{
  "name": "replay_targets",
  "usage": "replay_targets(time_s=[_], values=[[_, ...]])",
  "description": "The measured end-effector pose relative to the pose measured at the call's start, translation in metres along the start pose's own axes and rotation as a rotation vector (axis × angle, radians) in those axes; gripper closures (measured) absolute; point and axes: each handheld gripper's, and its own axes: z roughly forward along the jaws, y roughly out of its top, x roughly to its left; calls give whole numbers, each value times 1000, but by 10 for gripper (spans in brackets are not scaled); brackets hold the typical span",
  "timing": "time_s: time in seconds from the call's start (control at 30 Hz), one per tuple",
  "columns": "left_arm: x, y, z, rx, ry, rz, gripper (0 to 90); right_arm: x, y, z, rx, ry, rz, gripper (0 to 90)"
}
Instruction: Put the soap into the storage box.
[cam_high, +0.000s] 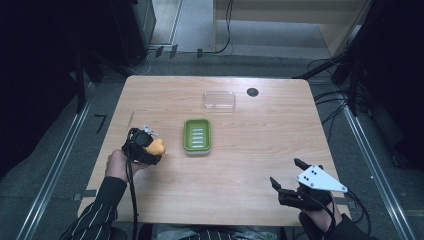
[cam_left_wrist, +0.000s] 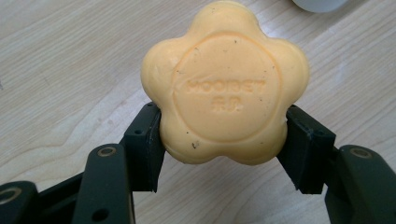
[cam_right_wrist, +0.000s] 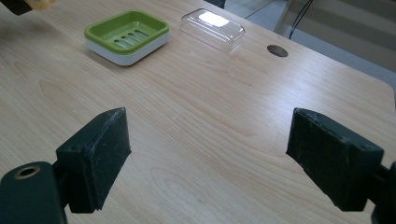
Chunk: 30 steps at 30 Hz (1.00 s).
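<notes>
A yellow flower-shaped soap (cam_left_wrist: 225, 88) is clamped between the two black jaws of my left gripper (cam_left_wrist: 224, 140), which is shut on it just above the wooden table (cam_high: 240, 160). From above, the soap (cam_high: 156, 147) and the left gripper (cam_high: 150, 148) sit at the table's left, a short way left of the green soap dish (cam_high: 197, 135). My right gripper (cam_high: 288, 173) rests at the front right corner, jaws wide open with only bare wood between them (cam_right_wrist: 208, 135). The soap dish (cam_right_wrist: 126, 35) lies far ahead of it.
A clear plastic lid (cam_high: 219, 100) lies behind the dish, also seen as the lid (cam_right_wrist: 213, 28) beside the dish. A round cable hole (cam_high: 252, 92) is near the far edge. Dark stands and cables flank the table.
</notes>
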Motion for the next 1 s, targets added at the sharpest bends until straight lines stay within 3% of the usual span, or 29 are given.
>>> replay_targets(time_s=[1.0], values=[[-14, 41, 11, -59, -11, 41, 393, -1, 0, -1, -3, -1, 2, 136]])
